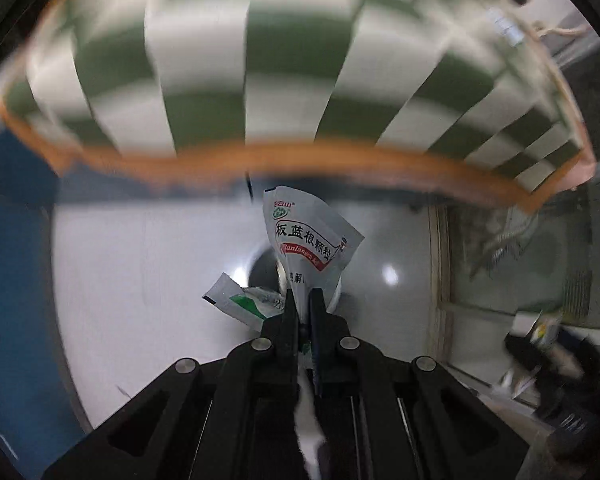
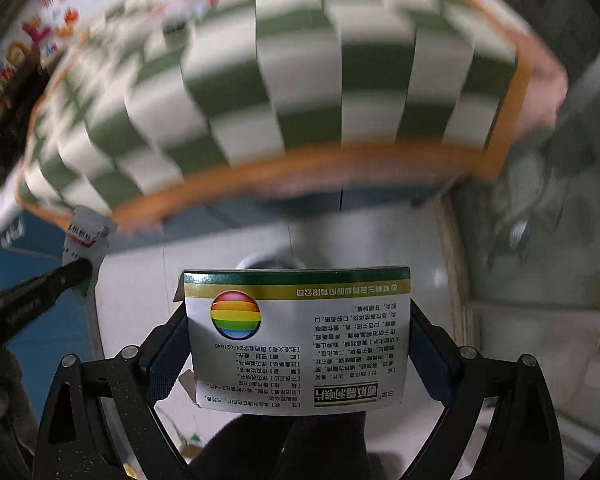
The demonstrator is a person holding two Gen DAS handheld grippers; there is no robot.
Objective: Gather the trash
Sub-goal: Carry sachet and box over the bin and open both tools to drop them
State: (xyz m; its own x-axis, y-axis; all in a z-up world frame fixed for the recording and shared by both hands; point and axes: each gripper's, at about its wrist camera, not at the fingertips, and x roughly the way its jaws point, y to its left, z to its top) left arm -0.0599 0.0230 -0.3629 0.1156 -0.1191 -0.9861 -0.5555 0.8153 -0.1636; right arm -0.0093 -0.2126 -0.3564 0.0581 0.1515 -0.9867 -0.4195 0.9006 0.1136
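My left gripper (image 1: 304,300) is shut on a white medicine sachet (image 1: 304,236) with red and black print; a second green-and-white sachet (image 1: 240,300) sticks out beside its fingers. The left gripper and its sachet (image 2: 85,240) also show at the left of the right wrist view. My right gripper (image 2: 298,328) is shut on a white medicine box (image 2: 300,336) with a green top band and a rainbow ball logo. Both grippers are held over the floor, below the edge of a green-and-white checked tablecloth (image 1: 260,80) with an orange border. A round bin opening (image 2: 272,262) shows faintly behind the box.
The checked cloth (image 2: 300,80) fills the upper half of both views, blurred. A blue surface (image 1: 16,280) lies at the left. White glossy floor (image 1: 140,272) is below. A grey mat or frame (image 2: 540,280) lies at the right. Colourful items (image 2: 28,48) sit at the upper left.
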